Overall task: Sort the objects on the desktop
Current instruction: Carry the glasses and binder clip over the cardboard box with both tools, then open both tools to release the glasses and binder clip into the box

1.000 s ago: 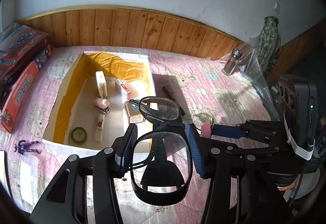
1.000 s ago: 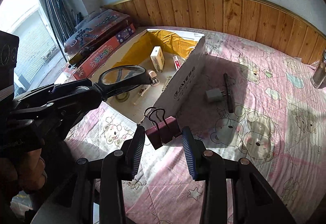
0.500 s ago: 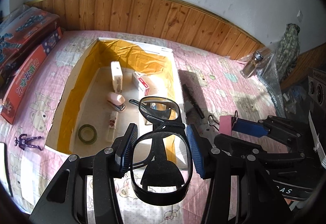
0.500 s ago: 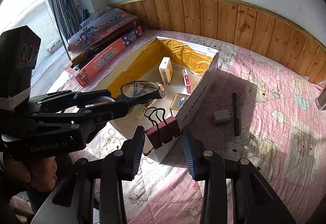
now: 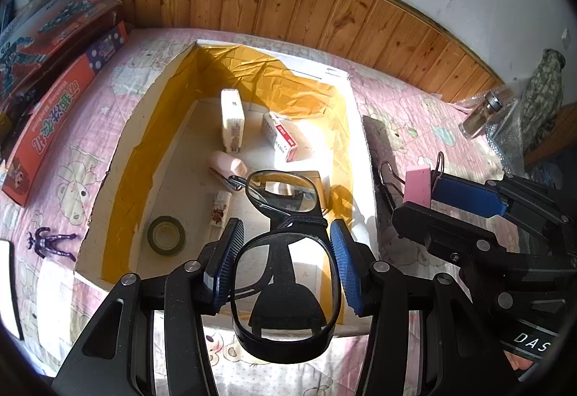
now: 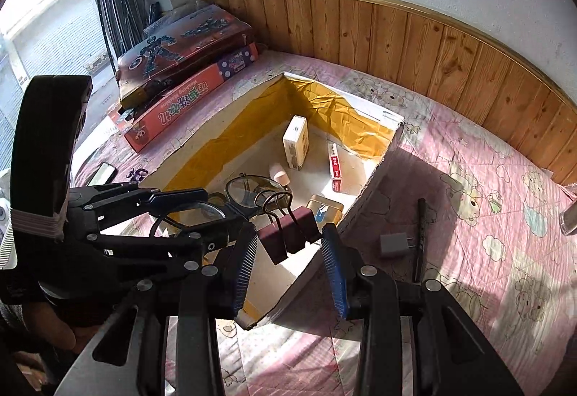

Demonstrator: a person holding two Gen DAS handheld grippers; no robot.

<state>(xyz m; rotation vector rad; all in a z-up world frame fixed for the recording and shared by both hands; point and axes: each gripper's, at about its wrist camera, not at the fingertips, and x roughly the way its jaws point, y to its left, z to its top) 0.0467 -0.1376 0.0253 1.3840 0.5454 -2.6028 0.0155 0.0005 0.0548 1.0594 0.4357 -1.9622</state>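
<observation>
My left gripper (image 5: 285,262) is shut on black-framed glasses (image 5: 285,284) and holds them above the near end of the open cardboard box (image 5: 119,158). My right gripper (image 6: 290,266) is shut on a dark red binder clip (image 6: 288,233), held above the box's right wall; it also shows in the left wrist view (image 5: 416,183), beside the left gripper. In the right wrist view the glasses (image 6: 252,192) sit just left of the clip. The box holds a white carton (image 5: 232,120), a red-and-white pack (image 5: 283,136), a pink stapler (image 5: 227,165), a tape roll (image 5: 166,235) and a tin (image 6: 324,210).
A grey plug adapter (image 6: 393,244) and a black pen (image 6: 420,233) lie on the pink cloth right of the box. Toy boxes (image 6: 187,71) are stacked at the far left. A purple figure (image 5: 50,241) lies left of the box. A glass bottle (image 5: 481,118) stands at the far right.
Both grippers have moved forward and over the box with their loads; the clip now hangs over the box's right wall and the glasses over its near end.
</observation>
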